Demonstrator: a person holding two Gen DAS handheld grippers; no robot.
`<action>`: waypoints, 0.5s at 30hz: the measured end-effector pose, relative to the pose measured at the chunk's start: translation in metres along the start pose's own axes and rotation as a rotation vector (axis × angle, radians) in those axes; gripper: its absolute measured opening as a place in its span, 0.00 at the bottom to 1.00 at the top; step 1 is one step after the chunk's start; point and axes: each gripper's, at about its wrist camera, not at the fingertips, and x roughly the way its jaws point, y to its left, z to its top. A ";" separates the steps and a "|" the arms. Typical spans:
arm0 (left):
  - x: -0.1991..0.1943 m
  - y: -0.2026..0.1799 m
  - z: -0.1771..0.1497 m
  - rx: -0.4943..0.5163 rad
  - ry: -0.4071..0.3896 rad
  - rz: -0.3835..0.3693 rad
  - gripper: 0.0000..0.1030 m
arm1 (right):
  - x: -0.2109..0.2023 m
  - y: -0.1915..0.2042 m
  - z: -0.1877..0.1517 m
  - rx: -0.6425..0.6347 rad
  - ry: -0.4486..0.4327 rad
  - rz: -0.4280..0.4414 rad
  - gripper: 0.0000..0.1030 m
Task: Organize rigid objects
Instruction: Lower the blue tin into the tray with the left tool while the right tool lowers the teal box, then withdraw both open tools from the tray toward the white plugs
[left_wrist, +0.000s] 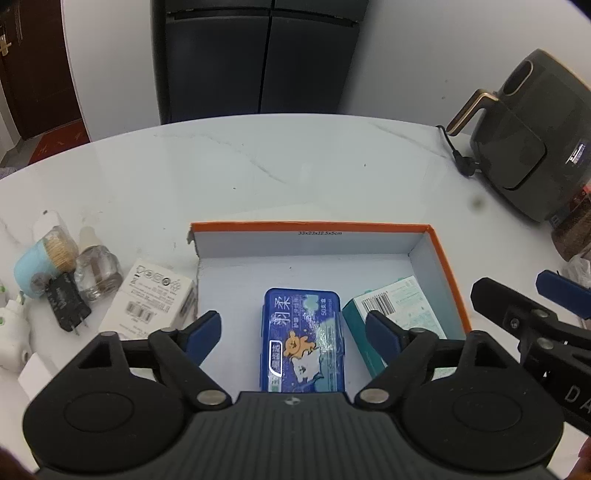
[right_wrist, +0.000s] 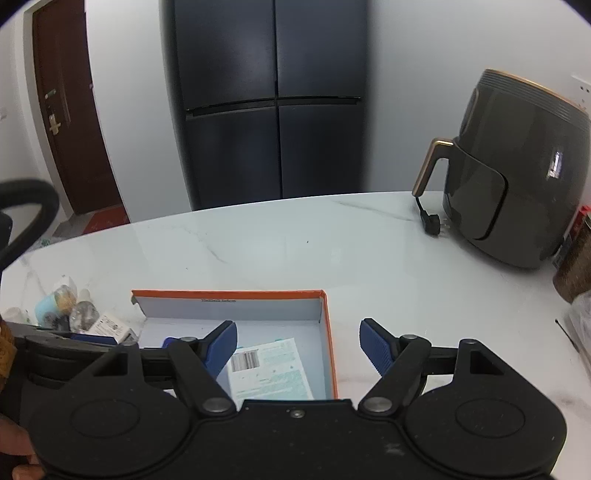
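Note:
An orange-rimmed cardboard box (left_wrist: 439, 251) lies on the white marble table. Inside it lie a blue tin with a bear picture (left_wrist: 303, 343) and a teal-and-white carton (left_wrist: 397, 310). My left gripper (left_wrist: 293, 334) is open and empty, hovering over the blue tin. My right gripper (right_wrist: 297, 345) is open and empty above the box's right wall (right_wrist: 330, 343), with the teal carton (right_wrist: 269, 369) under it. Left of the box lie a white carton (left_wrist: 151, 299), a glass bottle (left_wrist: 96, 273), a black plug (left_wrist: 68, 304) and a light-blue device (left_wrist: 33, 269).
A dark air fryer (left_wrist: 532, 147) with its cord and plug (left_wrist: 463, 162) stands at the back right. A brown jar (left_wrist: 574, 232) stands beside it. A white plug-in device (left_wrist: 13, 328) lies at the far left. A dark fridge (right_wrist: 269, 103) stands behind the table.

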 end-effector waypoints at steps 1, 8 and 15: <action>-0.004 0.001 -0.001 0.006 -0.006 0.007 0.89 | -0.004 0.001 -0.001 0.008 -0.001 0.001 0.86; -0.036 0.026 -0.011 0.000 -0.028 0.058 0.93 | -0.022 0.027 -0.008 0.016 0.009 0.026 0.88; -0.071 0.072 -0.026 -0.042 -0.054 0.114 0.93 | -0.034 0.067 -0.019 -0.007 0.032 0.089 0.88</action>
